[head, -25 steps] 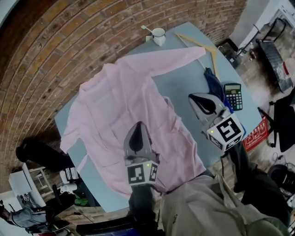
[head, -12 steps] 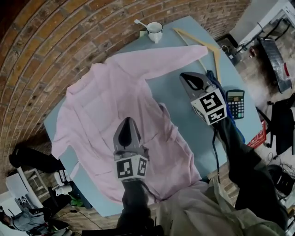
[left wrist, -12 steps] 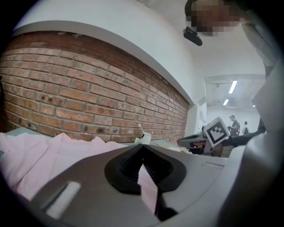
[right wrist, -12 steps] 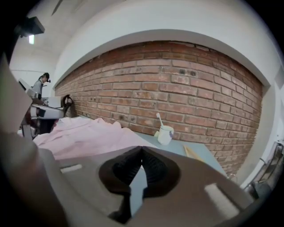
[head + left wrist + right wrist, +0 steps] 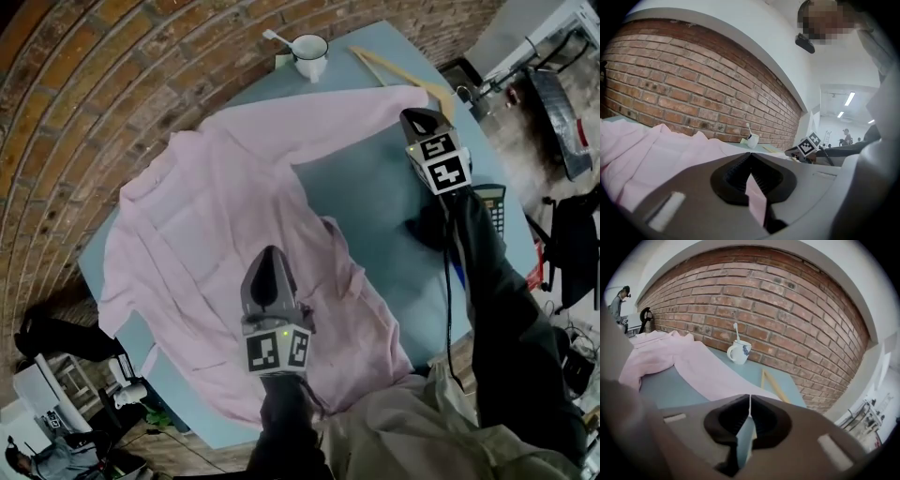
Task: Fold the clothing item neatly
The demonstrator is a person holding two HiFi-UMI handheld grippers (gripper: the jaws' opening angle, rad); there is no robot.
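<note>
Head view showed the table with the shirt spread flat across it. The left gripper hung over the shirt's lower front, jaws pressed together on nothing. The right gripper, jaws likewise together, sat by the outstretched sleeve's cuff.

- Head view: soft, even light falls on the tabletop. The folds of the pink shirt show only gentle shading. The brick wall bends hard towards the edges.
- Left gripper view: ceiling strip lights glare white far off. The left claw is soft and out of focus, and the corners fall black.
- Right gripper view: the bricks are bright and bowed. The right claw blurs up close, and the rim is dark.
</note>
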